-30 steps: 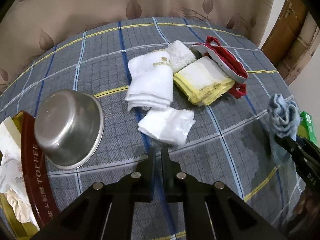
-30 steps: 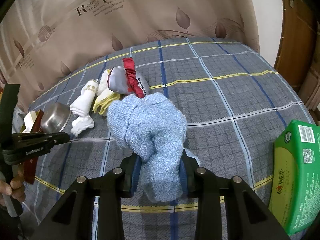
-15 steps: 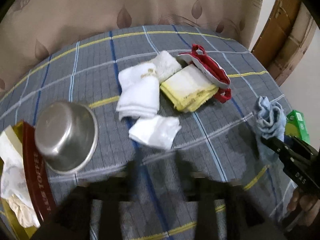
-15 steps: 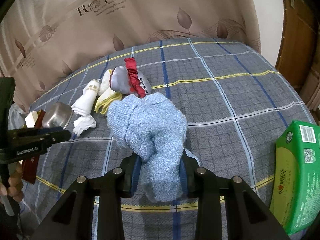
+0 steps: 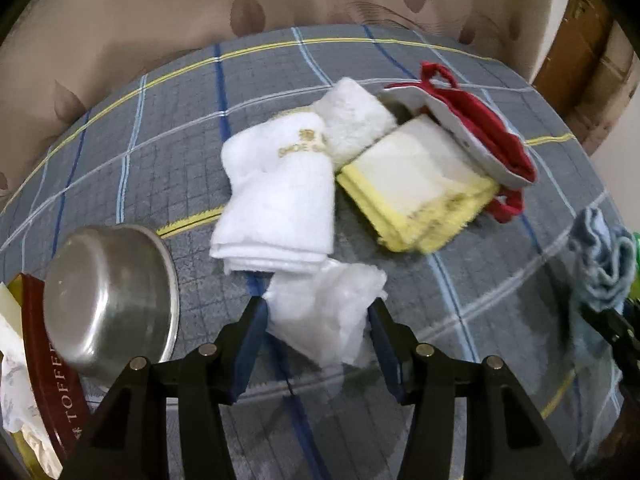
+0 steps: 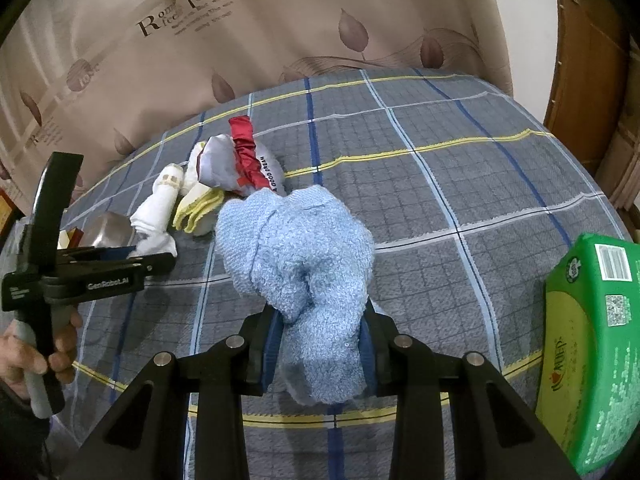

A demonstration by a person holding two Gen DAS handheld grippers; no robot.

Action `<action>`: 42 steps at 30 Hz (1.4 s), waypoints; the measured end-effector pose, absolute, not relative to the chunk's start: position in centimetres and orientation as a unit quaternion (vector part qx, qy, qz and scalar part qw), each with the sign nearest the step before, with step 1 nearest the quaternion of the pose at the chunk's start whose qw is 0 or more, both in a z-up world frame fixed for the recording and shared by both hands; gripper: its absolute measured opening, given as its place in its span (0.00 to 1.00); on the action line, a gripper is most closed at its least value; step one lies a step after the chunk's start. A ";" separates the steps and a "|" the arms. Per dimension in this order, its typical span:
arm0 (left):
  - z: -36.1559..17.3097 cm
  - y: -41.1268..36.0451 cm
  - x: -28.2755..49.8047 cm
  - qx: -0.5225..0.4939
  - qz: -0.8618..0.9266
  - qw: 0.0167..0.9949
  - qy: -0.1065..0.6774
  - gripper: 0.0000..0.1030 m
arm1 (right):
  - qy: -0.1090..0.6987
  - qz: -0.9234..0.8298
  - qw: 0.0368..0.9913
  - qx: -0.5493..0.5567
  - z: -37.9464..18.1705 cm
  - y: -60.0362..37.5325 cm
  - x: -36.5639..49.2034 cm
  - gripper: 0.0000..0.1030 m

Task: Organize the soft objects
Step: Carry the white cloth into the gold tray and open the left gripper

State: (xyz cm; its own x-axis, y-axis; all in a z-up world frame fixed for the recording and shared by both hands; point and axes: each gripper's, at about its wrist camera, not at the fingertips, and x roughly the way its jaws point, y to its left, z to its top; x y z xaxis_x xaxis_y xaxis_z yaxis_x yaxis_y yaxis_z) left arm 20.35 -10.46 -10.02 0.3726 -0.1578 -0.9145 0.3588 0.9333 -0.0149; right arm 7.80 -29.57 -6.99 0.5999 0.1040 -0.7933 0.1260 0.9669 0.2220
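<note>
My left gripper (image 5: 318,312) is open, its fingers on either side of a crumpled white cloth (image 5: 326,314) on the plaid tablecloth. Beyond it lie a folded white towel (image 5: 280,204), a fluffy white cloth (image 5: 354,118), a folded yellow-edged cloth (image 5: 416,184) and a red-and-grey pouch (image 5: 480,132). My right gripper (image 6: 320,344) is shut on a light blue towel (image 6: 296,248) held above the table; it also shows at the right edge of the left wrist view (image 5: 604,260). The left gripper shows at the left of the right wrist view (image 6: 120,260).
An upturned steel bowl (image 5: 108,300) sits at the left beside a dark red toffee tin (image 5: 52,364) with paper in it. A green tissue pack (image 6: 592,344) lies at the table's right edge. A curtain hangs behind the table.
My left gripper has opened and moved forward, so its fingers now straddle the crumpled white cloth. The right gripper has stayed put with the blue towel.
</note>
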 end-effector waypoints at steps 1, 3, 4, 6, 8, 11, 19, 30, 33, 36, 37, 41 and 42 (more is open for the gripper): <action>-10.0 -10.4 20.4 0.088 -0.159 0.825 0.536 0.51 | 0.447 -0.007 0.885 0.129 -7.0 -29.6 7.8 0.30; -10.0 -9.9 20.5 0.071 -0.160 0.825 0.538 0.48 | 0.447 -0.008 0.885 0.130 -7.0 -29.7 7.8 0.30; -9.9 -9.7 20.6 0.070 -0.157 0.826 0.537 0.38 | 0.448 -0.009 0.884 0.131 -7.1 -29.8 7.8 0.30; -9.7 -9.5 20.6 0.077 -0.149 0.827 0.537 0.27 | 0.448 -0.008 0.884 0.132 -7.1 -29.8 7.9 0.30; -9.6 -8.9 20.6 0.068 -0.155 0.826 0.537 0.21 | 0.448 -0.008 0.885 0.130 -7.0 -29.8 7.9 0.30; -9.4 -8.5 20.5 0.062 -0.156 0.824 0.541 0.19 | 0.447 -0.007 0.885 0.128 -7.0 -29.7 7.8 0.30; -8.5 -8.6 18.5 0.078 -0.156 0.828 0.532 0.19 | 0.447 -0.007 0.886 0.126 -7.0 -29.6 7.8 0.30; -7.0 -7.0 16.1 0.074 -0.144 0.831 0.532 0.19 | 0.445 -0.006 0.888 0.119 -6.8 -29.6 7.7 0.30; -6.4 -6.3 15.4 0.071 -0.142 0.834 0.529 0.19 | 0.445 -0.006 0.888 0.119 -6.8 -29.6 7.7 0.30; -5.8 -5.4 14.7 0.067 -0.138 0.834 0.529 0.19 | 0.446 -0.006 0.888 0.117 -6.8 -29.6 7.7 0.30; -5.6 -5.1 14.4 0.066 -0.138 0.835 0.529 0.19 | 0.446 -0.006 0.887 0.115 -6.8 -29.6 7.7 0.30; -4.5 -3.4 13.5 0.054 -0.129 0.838 0.527 0.19 | 0.446 -0.007 0.888 0.113 -6.7 -29.4 7.7 0.30; -4.2 -2.9 13.4 0.050 -0.125 0.839 0.526 0.19 | 0.447 -0.007 0.888 0.111 -6.7 -29.4 7.7 0.30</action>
State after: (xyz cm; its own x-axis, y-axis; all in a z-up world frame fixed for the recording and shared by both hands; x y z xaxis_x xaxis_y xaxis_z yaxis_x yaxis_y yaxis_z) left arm 13.35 -2.88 -4.25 0.4144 -0.1576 -0.8963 0.2638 0.9634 -0.0474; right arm 7.65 -29.43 -6.74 0.6010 0.0866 -0.7945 0.1124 0.9751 0.1913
